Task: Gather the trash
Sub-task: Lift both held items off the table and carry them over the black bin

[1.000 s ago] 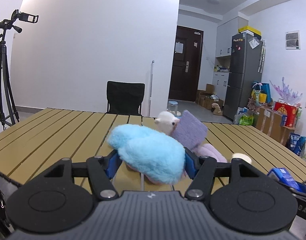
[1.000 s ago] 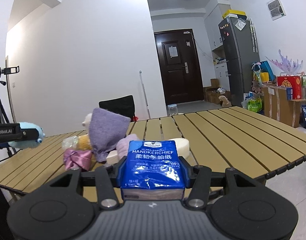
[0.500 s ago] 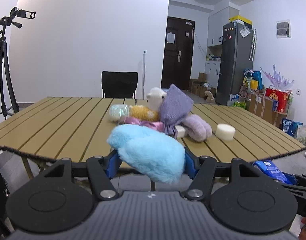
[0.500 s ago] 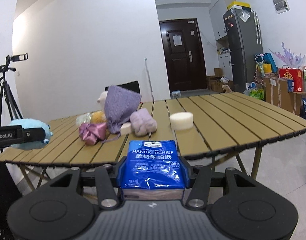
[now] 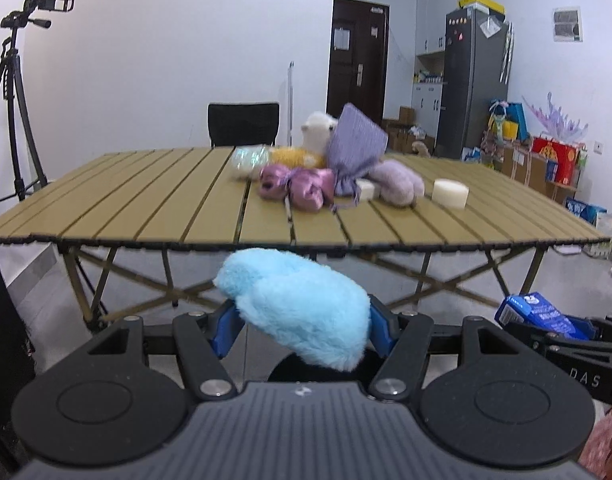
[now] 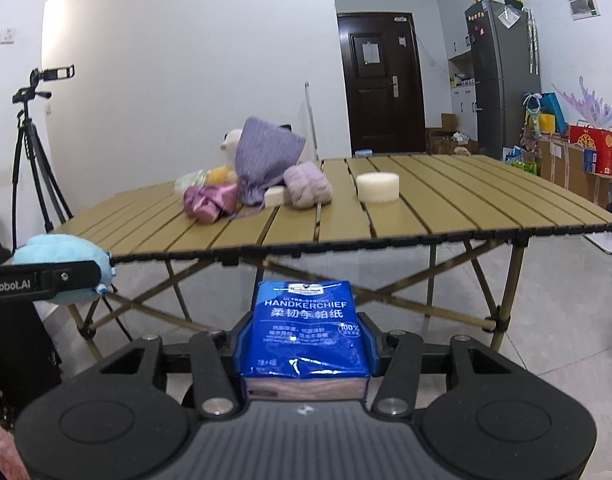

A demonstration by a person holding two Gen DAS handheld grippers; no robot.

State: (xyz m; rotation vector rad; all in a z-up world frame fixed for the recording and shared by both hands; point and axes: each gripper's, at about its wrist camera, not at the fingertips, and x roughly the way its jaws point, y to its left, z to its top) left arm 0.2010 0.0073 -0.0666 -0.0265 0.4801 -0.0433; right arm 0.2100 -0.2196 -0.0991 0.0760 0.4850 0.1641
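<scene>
1. We are clamping a blue plush (image 5: pixel 298 312) in the left hand-held gripper (image 5: pixel 302 320), below the desk (image 5: pixel 146 208) edge.
2. We are gripping a tissue pack (image 6: pixel 306 332) in the right hand-held gripper (image 6: pixel 306 344), likely carrying both for disposal.

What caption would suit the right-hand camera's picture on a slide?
Right gripper clamps a blue handkerchief pack before a slatted table of soft clutter.

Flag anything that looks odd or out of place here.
Nothing is spilled or broken. One oddity: for trash collection, the left gripper holds a fluffy blue plush and the right gripper an apparently unopened tissue pack.
</scene>
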